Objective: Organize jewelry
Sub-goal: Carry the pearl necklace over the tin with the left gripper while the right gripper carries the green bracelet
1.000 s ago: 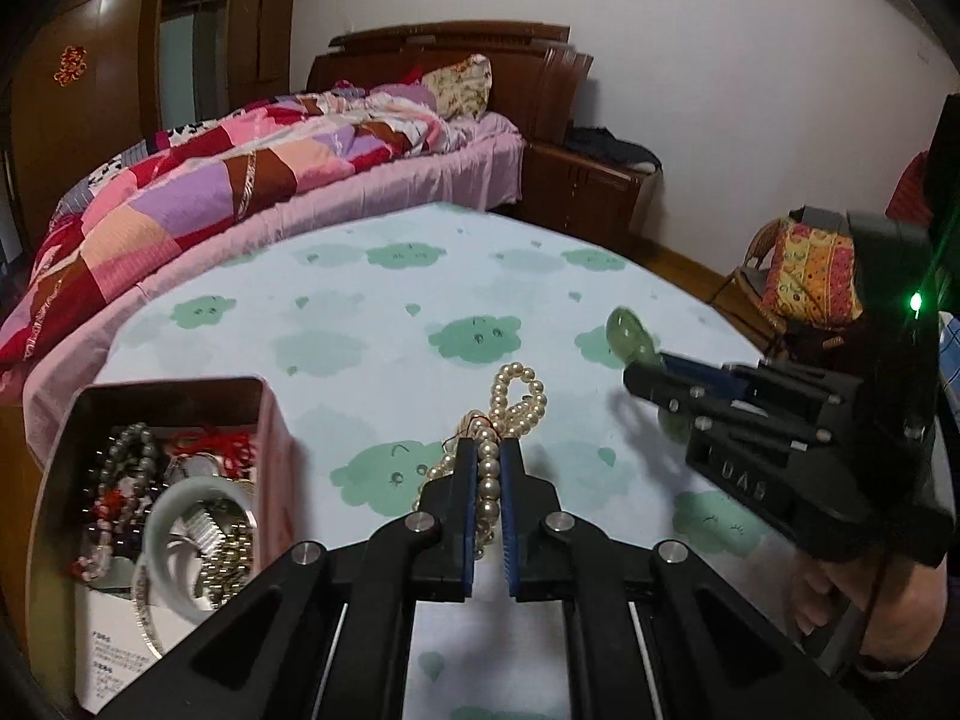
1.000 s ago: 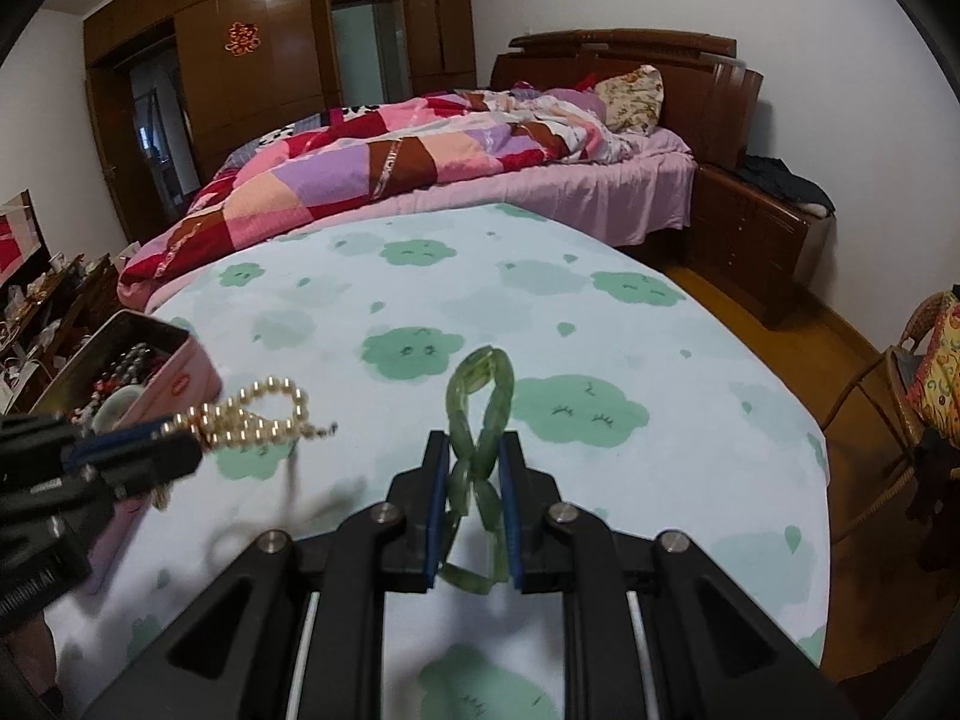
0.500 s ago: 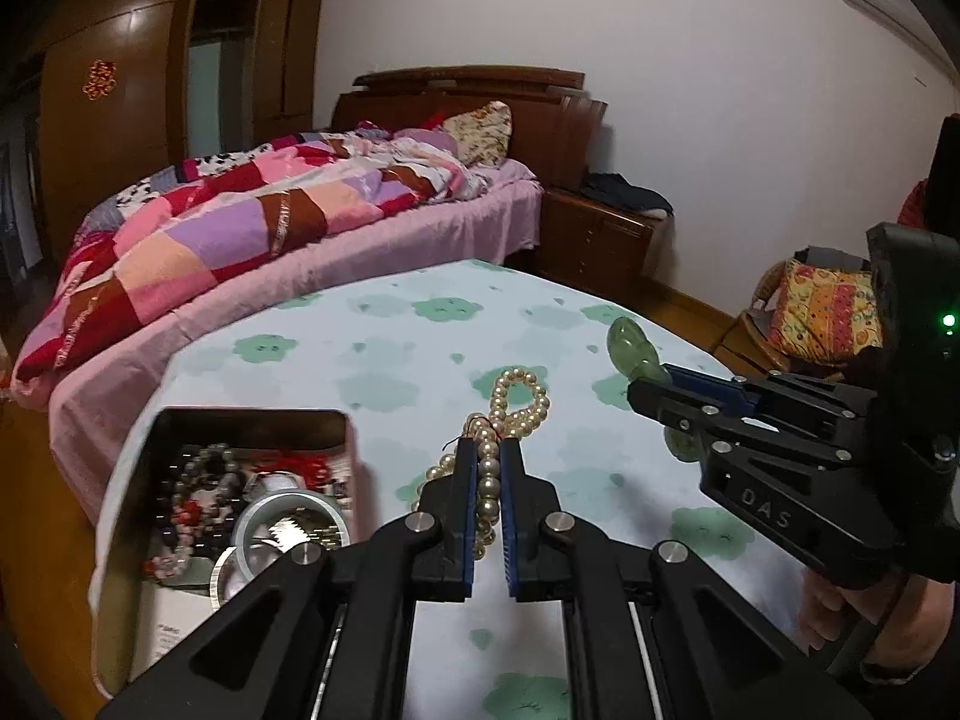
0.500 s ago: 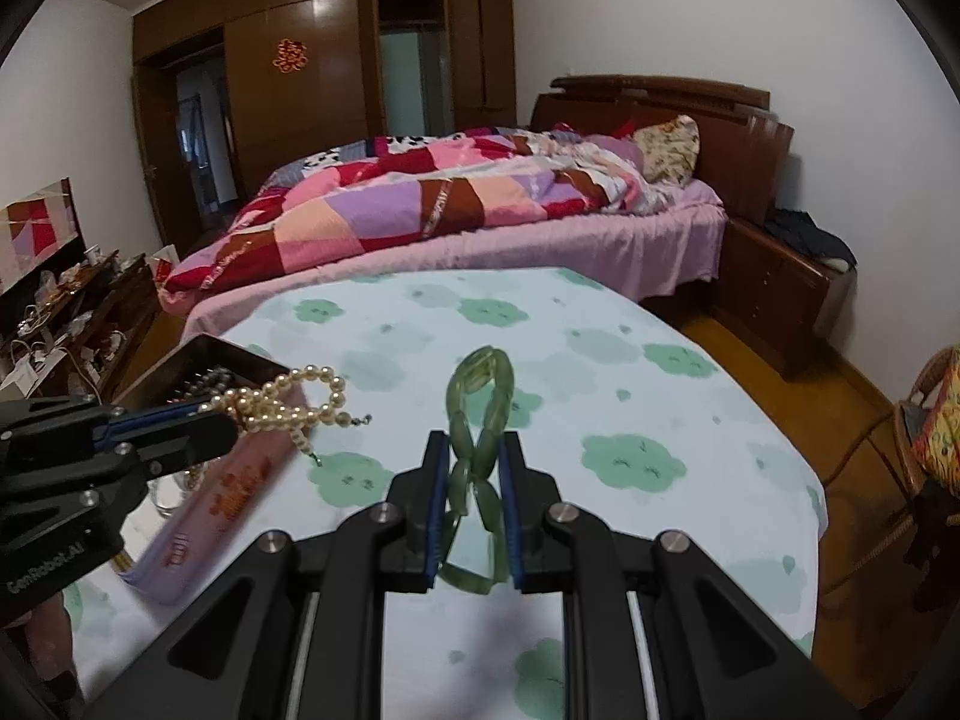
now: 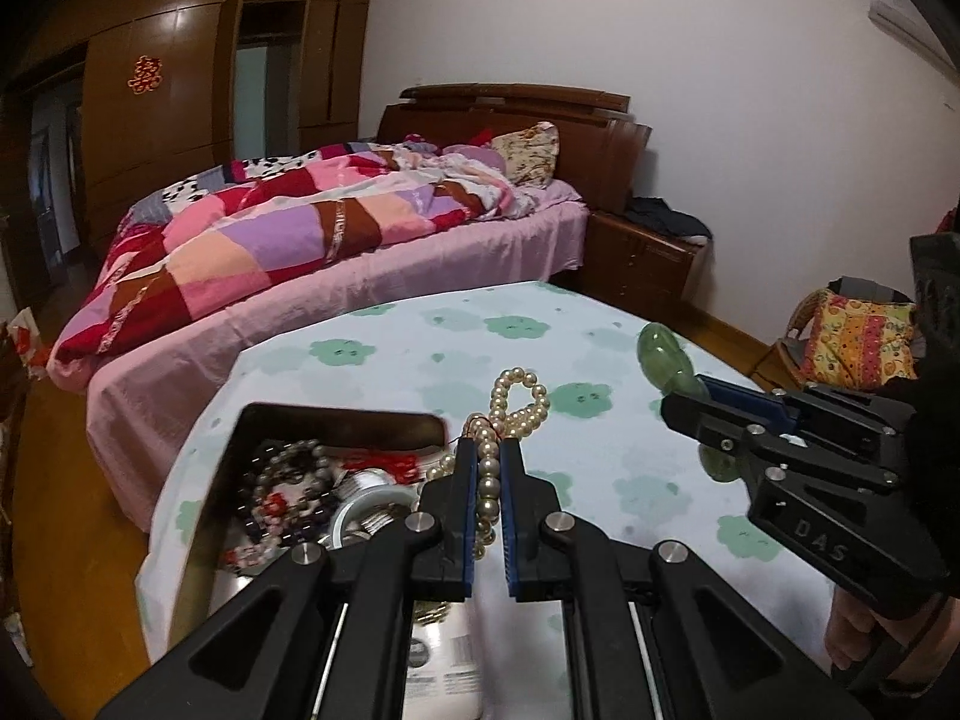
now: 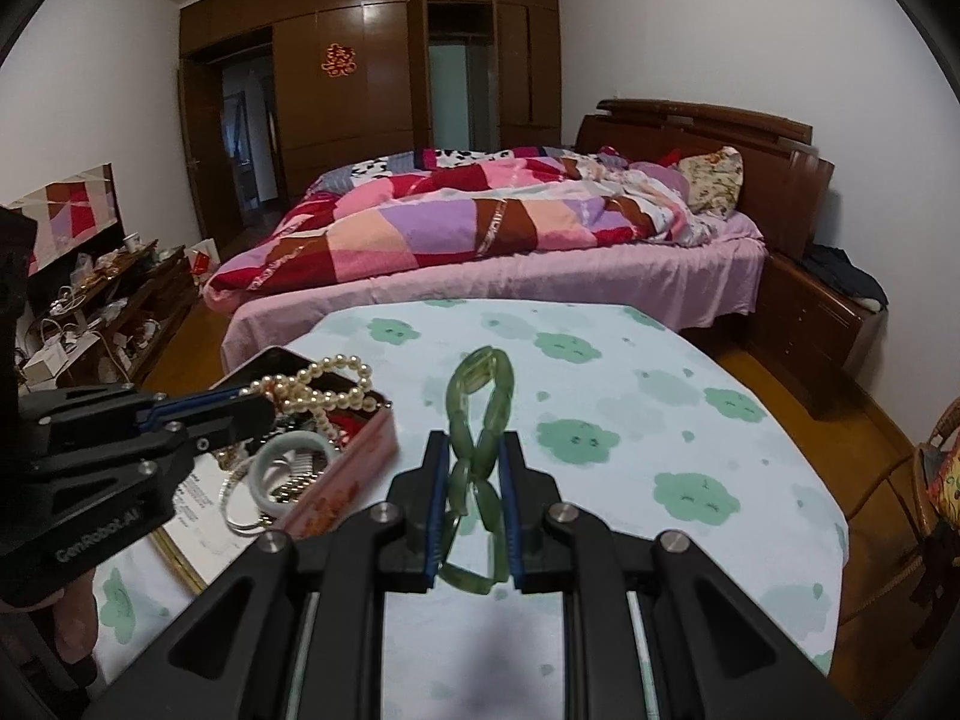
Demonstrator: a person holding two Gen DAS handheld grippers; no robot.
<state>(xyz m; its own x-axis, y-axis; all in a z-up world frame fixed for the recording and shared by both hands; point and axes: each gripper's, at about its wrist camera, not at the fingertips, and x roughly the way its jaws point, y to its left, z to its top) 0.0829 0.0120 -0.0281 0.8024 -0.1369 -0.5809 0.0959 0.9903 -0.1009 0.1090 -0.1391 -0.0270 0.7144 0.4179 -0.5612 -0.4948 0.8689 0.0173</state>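
My left gripper (image 5: pixel 489 456) is shut on a pearl necklace (image 5: pixel 519 399) and holds it over the right edge of an open jewelry box (image 5: pixel 258 438) full of beads, a pale bangle and red cord. My right gripper (image 6: pixel 477 450) is shut on a green jade bracelet (image 6: pixel 480 384) and holds it above the table, right of the box (image 6: pixel 354 462). The left gripper (image 6: pixel 267 405) with the pearls (image 6: pixel 327 384) shows at the left of the right wrist view. The right gripper (image 5: pixel 672 402) with the jade (image 5: pixel 660 357) shows at the right of the left wrist view.
The table (image 6: pixel 630 420) has a pale cloth with green cloud prints. A bed (image 6: pixel 510 228) with a patchwork quilt stands behind it. A wooden nightstand (image 6: pixel 816 324) is at the back right and a cluttered low cabinet (image 6: pixel 102 312) at the left. A chair with a bright cushion (image 5: pixel 858 342) stands at the right.
Both grippers have risen and moved left toward the jewelry box. The pearls now hang over the box's right edge. Both stay shut on their pieces.
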